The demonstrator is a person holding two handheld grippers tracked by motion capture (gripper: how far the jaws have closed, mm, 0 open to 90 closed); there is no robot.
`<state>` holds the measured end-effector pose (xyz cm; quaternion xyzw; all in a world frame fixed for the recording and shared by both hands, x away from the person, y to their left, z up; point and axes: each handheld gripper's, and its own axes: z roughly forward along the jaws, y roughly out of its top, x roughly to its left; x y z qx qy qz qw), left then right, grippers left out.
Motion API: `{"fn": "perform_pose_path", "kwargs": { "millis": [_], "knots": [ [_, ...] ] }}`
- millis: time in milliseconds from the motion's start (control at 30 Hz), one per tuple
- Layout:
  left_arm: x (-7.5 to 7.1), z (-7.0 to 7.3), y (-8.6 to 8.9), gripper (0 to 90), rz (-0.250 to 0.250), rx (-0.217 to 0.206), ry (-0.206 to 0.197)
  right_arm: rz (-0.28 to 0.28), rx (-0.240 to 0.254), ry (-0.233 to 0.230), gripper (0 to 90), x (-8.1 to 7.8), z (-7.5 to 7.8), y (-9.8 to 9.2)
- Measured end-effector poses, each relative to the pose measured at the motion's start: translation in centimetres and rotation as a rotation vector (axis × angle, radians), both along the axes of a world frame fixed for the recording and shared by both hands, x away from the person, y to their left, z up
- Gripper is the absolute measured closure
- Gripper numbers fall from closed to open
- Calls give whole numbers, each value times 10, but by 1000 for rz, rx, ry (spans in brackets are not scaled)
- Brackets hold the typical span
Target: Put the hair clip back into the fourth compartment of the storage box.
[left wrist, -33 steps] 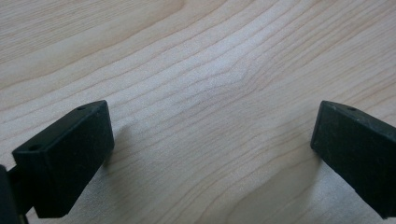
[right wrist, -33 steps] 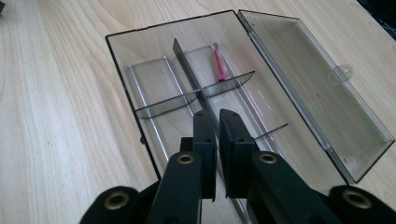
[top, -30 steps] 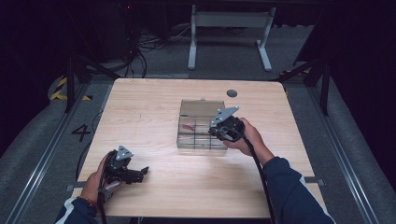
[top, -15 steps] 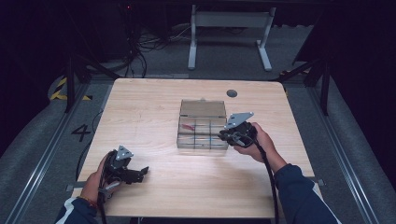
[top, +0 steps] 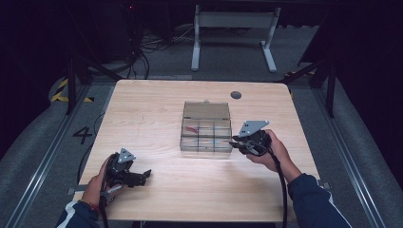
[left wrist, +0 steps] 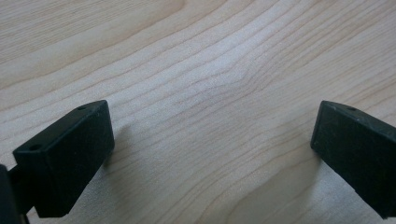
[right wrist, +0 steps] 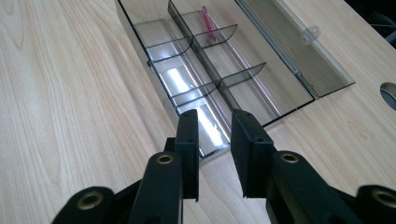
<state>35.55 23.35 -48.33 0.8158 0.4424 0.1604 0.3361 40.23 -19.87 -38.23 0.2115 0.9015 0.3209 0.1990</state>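
Observation:
A clear plastic compartment box point(top: 205, 148) lies open in the middle of the table, its lid point(top: 206, 110) folded back flat. A thin pink item point(top: 192, 128) rests in a far left compartment, also seen as the pink item point(right wrist: 207, 18) in the right gripper view. My right gripper point(top: 234, 142) sits at the box's near right corner and points at it. Its jaws have just been opening; the right gripper point(right wrist: 214, 126) is open by a narrow gap with nothing between. My left gripper point(top: 145, 175) stands wide open over bare wood near the front left, the left gripper point(left wrist: 212, 149) holding nothing.
The light wooden table point(top: 152, 109) has a dark round cable hole point(top: 236, 95) behind the box. The box's other compartments point(right wrist: 187, 79) look empty. A white table frame point(top: 233, 28) and cables lie on the dark floor beyond the far edge.
My right gripper has pulled away from above the box to its right side, and its jaws have parted slightly. The left gripper has stayed put.

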Motion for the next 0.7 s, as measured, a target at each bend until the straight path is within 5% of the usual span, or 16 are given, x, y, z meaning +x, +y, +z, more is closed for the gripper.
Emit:
{"fn": "perform_pose_path", "kwargs": {
  "millis": [700],
  "knots": [
    [0, 0, 0, 1, 0, 0, 0, -65, -4, 22, 595, -20, -16, -37]
  ]
}}
